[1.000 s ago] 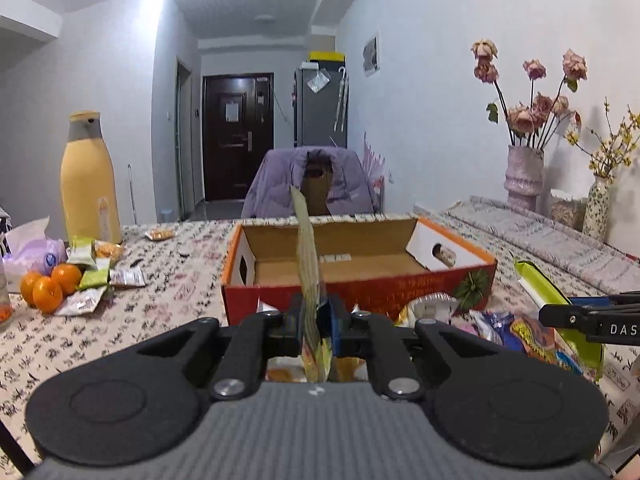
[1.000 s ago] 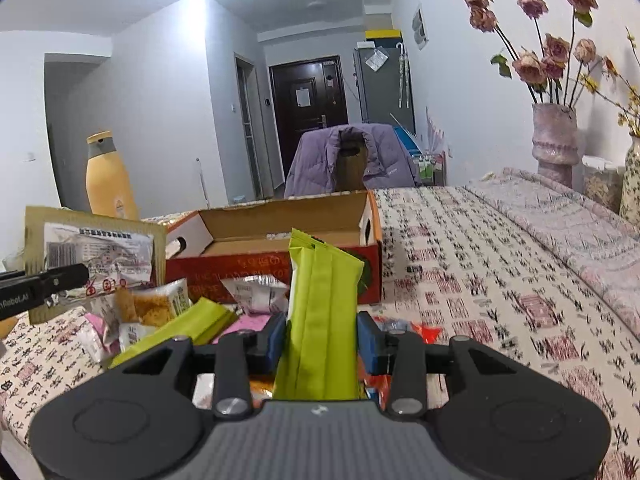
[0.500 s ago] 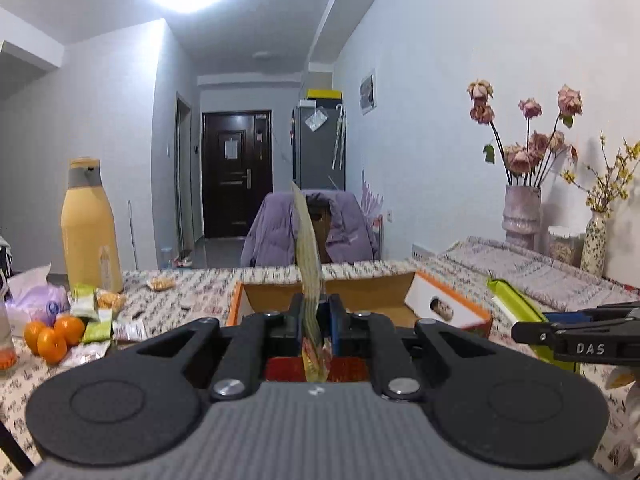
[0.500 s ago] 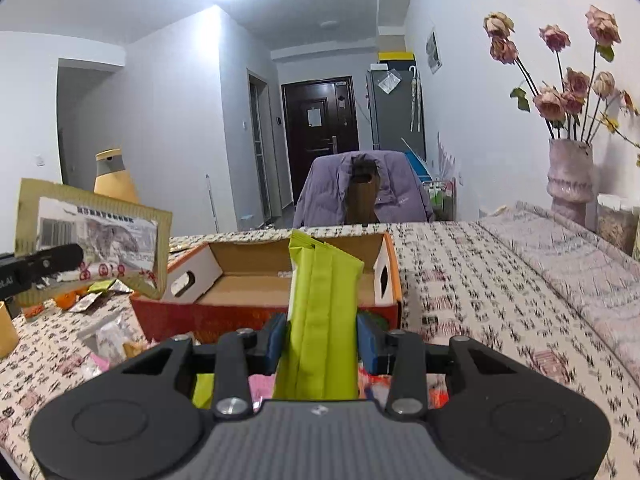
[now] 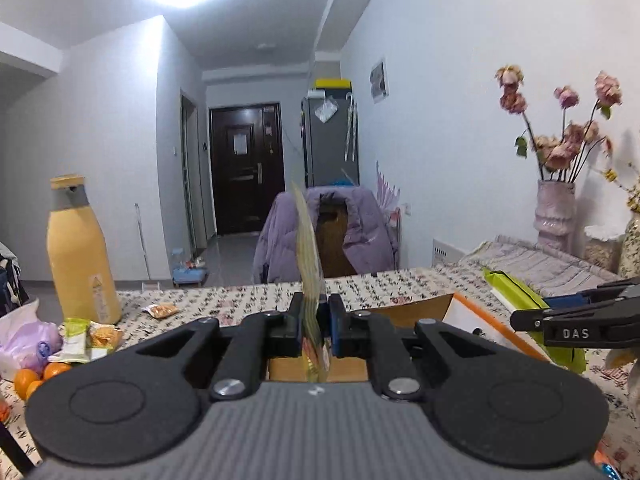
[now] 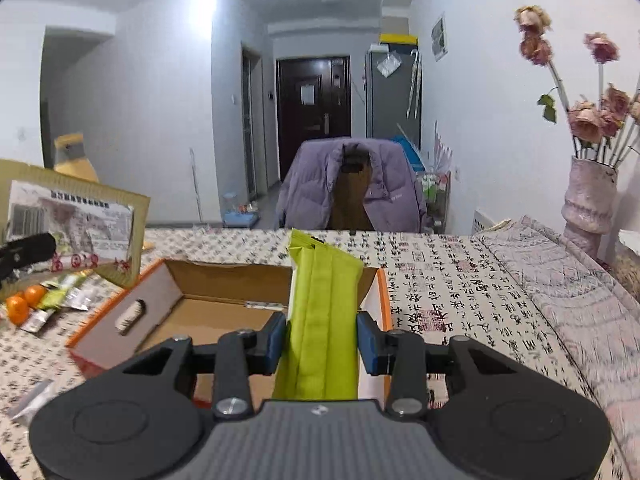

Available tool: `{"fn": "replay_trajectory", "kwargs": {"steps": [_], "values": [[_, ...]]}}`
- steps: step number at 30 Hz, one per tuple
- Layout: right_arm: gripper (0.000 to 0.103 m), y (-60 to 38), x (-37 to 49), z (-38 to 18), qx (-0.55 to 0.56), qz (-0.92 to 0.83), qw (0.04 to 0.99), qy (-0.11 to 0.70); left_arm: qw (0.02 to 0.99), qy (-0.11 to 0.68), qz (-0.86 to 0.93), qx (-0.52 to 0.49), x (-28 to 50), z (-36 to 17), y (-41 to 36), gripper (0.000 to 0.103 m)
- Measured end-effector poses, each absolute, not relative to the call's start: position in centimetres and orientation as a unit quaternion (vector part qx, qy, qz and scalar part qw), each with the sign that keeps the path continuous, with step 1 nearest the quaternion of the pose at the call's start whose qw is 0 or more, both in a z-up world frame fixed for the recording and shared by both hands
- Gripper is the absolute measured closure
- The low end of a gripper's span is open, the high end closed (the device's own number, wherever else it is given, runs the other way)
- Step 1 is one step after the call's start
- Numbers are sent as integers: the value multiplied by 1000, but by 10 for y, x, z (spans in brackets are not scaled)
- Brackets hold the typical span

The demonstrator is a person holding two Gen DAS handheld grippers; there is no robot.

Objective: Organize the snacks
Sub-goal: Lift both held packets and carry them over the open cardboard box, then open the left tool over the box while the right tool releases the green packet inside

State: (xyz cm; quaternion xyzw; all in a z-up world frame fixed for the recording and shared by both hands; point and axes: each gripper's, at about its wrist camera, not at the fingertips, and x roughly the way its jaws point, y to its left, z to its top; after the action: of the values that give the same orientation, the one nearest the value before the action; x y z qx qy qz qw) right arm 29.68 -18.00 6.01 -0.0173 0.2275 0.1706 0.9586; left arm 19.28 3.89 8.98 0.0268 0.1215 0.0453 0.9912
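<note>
**A:** What do we struggle to see, starting at the left?

**B:** Our left gripper (image 5: 315, 330) hides most of the cardboard box (image 5: 474, 322); the flat snack packet (image 5: 309, 264) shows us only its thin edge, its print blurred.

**A:** How do we hold the tools?

**B:** Both point slightly downward over the box.

**A:** And the claws?

**B:** The left one is clamped tight on that packet, standing upright. Our right gripper (image 6: 322, 342) squeezes a green snack pack (image 6: 320, 320), upright above the box's open inside (image 6: 208, 320).
</note>
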Motion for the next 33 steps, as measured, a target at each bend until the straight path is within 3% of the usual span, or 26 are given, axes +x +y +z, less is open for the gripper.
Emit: {"fn": "replay_trajectory", "kwargs": {"steps": [13, 23, 25, 26, 27, 29, 31, 33], "values": [[66, -132, 386, 23, -69, 142, 934, 322, 965, 258, 47, 24, 295, 50, 55, 91], [63, -127, 393, 3, -82, 140, 923, 348, 960, 276, 52, 18, 303, 41, 55, 89], [58, -129, 390, 5, -79, 138, 925, 344, 960, 275, 49, 9, 301, 42, 56, 82], [48, -130, 388, 6, -75, 138, 926, 343, 960, 275, 50, 7, 299, 43, 56, 67], [43, -133, 385, 8, -68, 138, 928, 339, 960, 274, 57, 5, 297, 43, 57, 44], [31, -138, 380, 11, -61, 139, 931, 331, 960, 269, 73, -1, 292, 45, 59, 19], [22, -141, 372, 16, -60, 143, 935, 320, 963, 258, 77, -7, 285, 48, 62, 16], [6, -145, 364, 20, -54, 145, 938, 311, 966, 247, 77, -17, 278, 51, 65, 0]]}}
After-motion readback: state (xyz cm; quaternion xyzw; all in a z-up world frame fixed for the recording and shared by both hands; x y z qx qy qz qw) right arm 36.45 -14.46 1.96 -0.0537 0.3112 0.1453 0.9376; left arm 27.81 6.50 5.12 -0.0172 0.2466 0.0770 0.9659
